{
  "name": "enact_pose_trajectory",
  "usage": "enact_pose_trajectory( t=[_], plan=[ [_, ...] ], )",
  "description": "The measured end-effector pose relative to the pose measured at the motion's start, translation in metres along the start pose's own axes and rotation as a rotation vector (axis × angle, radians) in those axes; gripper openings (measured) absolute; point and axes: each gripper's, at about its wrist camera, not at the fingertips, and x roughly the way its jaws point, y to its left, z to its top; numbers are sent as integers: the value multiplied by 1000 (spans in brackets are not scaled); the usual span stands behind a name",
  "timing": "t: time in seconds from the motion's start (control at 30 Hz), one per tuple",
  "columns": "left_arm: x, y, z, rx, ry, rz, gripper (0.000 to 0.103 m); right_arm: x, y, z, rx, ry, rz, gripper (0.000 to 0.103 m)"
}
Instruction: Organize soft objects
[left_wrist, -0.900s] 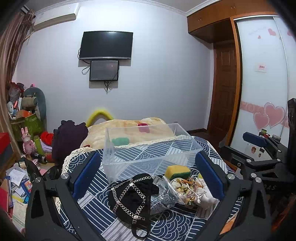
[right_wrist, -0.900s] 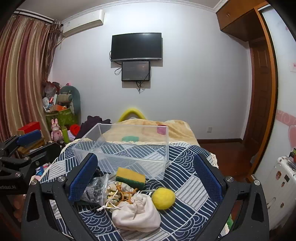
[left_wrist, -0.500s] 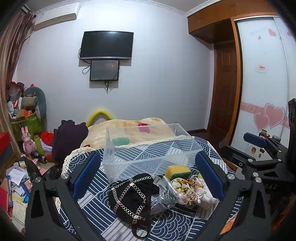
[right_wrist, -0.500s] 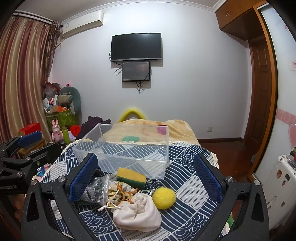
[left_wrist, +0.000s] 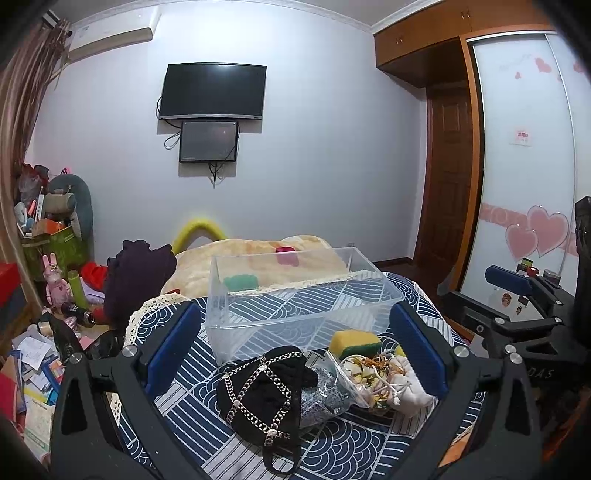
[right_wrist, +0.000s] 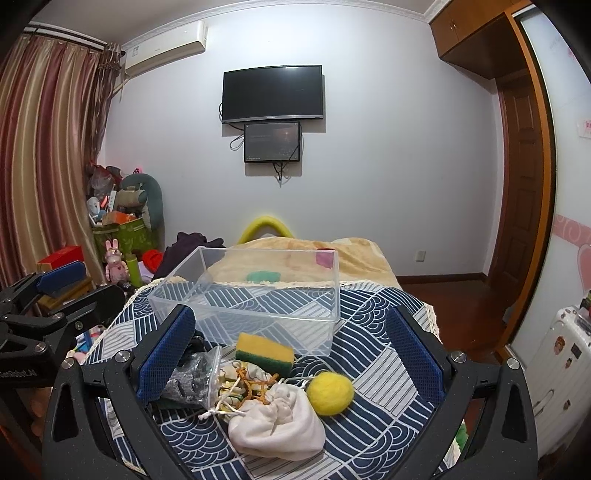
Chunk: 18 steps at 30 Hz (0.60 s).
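A clear plastic bin (left_wrist: 295, 291) (right_wrist: 255, 295) stands empty on a blue patterned cloth (left_wrist: 343, 443) (right_wrist: 376, 373). In front of it lie a yellow-green sponge (left_wrist: 354, 341) (right_wrist: 264, 350), a yellow felt ball (right_wrist: 330, 393), a white drawstring pouch (right_wrist: 277, 421) (left_wrist: 410, 387), a clear bag with grey contents (left_wrist: 325, 395) (right_wrist: 192, 376) and a black chained fabric piece (left_wrist: 262, 387). My left gripper (left_wrist: 295, 354) is open above the black piece. My right gripper (right_wrist: 291, 354) is open above the sponge and pouch. Both hold nothing.
A bed with a beige blanket (left_wrist: 258, 258) lies behind the bin. Clutter and toys (left_wrist: 48, 258) pile up at the left. A wooden door (left_wrist: 447, 177) and wardrobe (left_wrist: 524, 177) stand at the right. The other gripper shows at each view's edge: (left_wrist: 517, 295), (right_wrist: 44, 302).
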Motion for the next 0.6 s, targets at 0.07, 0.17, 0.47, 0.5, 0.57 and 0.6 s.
enact_pose_trajectory(
  t=[0.07,0.17,0.47,0.5,0.57,0.6],
  plan=[
    [0,0,0,-1,1,0,103,0,0,0,1,1,0,103],
    [-1,-1,0,0,1,-4,103,1,0,0,7,5,4,103],
    [-4,-1,2,0,-5,-2,103,0,0,0,10,4,7,103],
    [-4,-1,2,0,-6,-3,103,0,0,0,10,4,7,103],
    [-4,-1,2,-1,-6,-2,103,0,0,0,10,4,6,103],
    [-4,-1,2,-1,-6,-2,103,0,0,0,10,4,7,103]
  ],
)
